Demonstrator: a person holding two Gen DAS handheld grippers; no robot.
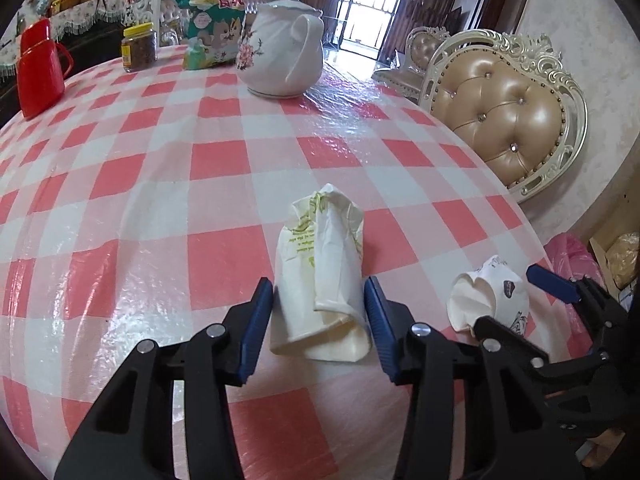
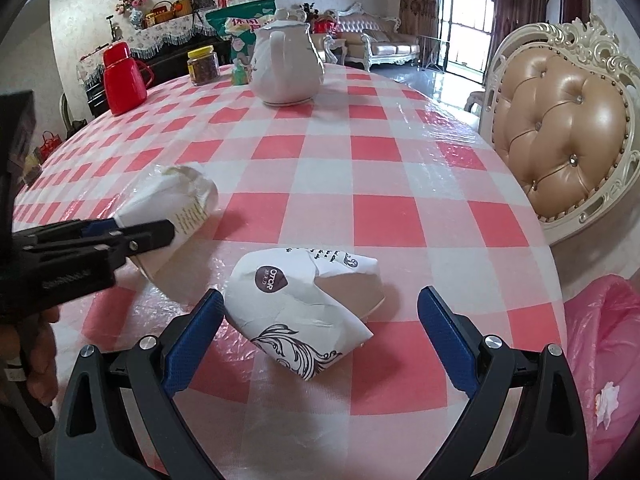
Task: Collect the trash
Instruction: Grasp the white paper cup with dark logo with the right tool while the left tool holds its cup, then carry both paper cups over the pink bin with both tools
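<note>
A crushed paper cup with green print (image 1: 320, 276) lies on the red-and-white checked table (image 1: 200, 168). My left gripper (image 1: 319, 304) has its blue pads against both sides of this cup, which rests on the table. In the right wrist view the same cup (image 2: 172, 208) and the left gripper's fingers (image 2: 120, 236) show at left. A second crushed paper cup with brown print (image 2: 304, 304) lies between the open jaws of my right gripper (image 2: 320, 320), touching the left pad. It also shows in the left wrist view (image 1: 490, 294).
A white teapot (image 1: 284, 44), a red flask (image 1: 38, 68), a jar (image 1: 138, 46) and a green snack bag (image 1: 212, 20) stand at the table's far side. A padded chair (image 2: 564, 136) is at the right. A pink bin bag (image 2: 604, 360) hangs beside the table's right edge.
</note>
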